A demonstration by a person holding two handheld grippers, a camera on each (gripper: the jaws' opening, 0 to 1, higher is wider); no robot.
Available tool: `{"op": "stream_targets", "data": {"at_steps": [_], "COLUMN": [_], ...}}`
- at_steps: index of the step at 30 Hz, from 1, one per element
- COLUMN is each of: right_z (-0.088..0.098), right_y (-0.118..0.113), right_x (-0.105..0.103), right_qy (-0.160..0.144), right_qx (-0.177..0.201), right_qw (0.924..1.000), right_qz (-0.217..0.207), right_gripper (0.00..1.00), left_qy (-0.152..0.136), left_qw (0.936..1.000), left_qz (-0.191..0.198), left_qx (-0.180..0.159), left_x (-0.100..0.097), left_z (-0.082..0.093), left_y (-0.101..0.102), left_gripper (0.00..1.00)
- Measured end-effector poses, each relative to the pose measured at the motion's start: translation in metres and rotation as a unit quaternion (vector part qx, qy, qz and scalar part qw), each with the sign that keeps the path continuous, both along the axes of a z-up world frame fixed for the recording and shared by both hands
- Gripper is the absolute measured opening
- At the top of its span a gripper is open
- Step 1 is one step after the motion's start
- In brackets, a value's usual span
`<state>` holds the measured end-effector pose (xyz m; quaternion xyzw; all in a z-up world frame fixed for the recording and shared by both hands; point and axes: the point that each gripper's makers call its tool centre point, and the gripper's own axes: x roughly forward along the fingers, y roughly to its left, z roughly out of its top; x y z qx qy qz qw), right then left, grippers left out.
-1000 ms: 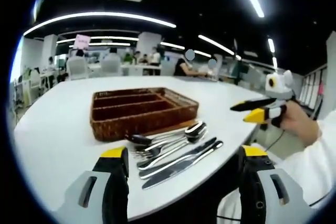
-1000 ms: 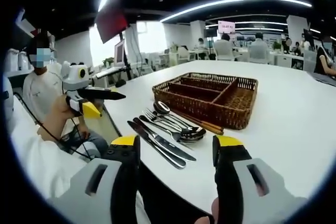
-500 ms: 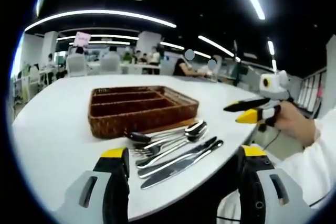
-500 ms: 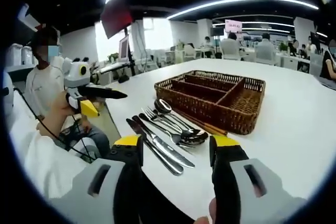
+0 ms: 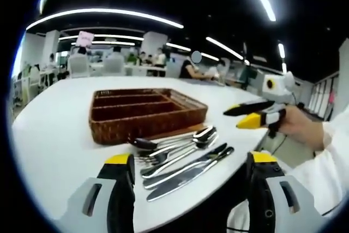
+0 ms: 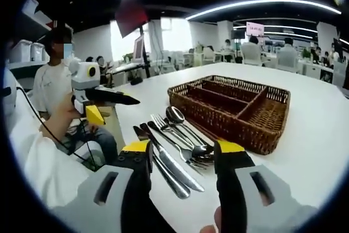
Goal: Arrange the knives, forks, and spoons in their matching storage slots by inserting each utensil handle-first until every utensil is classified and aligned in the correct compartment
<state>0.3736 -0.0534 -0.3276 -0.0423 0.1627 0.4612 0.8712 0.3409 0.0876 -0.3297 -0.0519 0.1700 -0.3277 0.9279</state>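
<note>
We count 2 knives lying side by side at the near edge of the white table, with a cluster of forks and spoons just beyond them; the spoons and forks overlap too tightly for us to count them surely, though at least 2 spoon bowls show at the right end in the left gripper view. All of the cutlery lies loose on the table, just in front of 1 brown wicker tray, whose compartments hold no cutlery that we can see. In the right gripper view the tray shows 3 long slots and 1 cross slot at its near right end, with the knives nearest us. The left gripper hangs short of the table's near edge, its 2 yellow-tipped jaws spread wide and holding nothing. The right gripper hangs likewise over the near edge, jaws wide apart and empty. Each gripper enters the other's view, held by a hand off the table's side. Beyond the table stand office desks, white chairs and several seated people under long ceiling lights.
</note>
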Motion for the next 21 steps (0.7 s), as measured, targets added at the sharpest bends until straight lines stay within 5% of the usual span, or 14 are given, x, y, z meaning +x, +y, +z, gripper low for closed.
{"op": "stream_targets", "data": {"at_steps": [21], "right_z": [-0.001], "right_y": [0.033], "right_x": [0.014], "right_qy": [-0.014], "right_qx": [-0.026], "right_qw": [0.9971], "right_qz": [0.07], "right_gripper": [0.39], "left_qy": [-0.007], "left_qw": [0.9998], "left_qz": [0.0], "left_qx": [-0.02], "left_x": [0.014], "left_z": [0.002], "left_y": [-0.002], "left_gripper": [0.83]}}
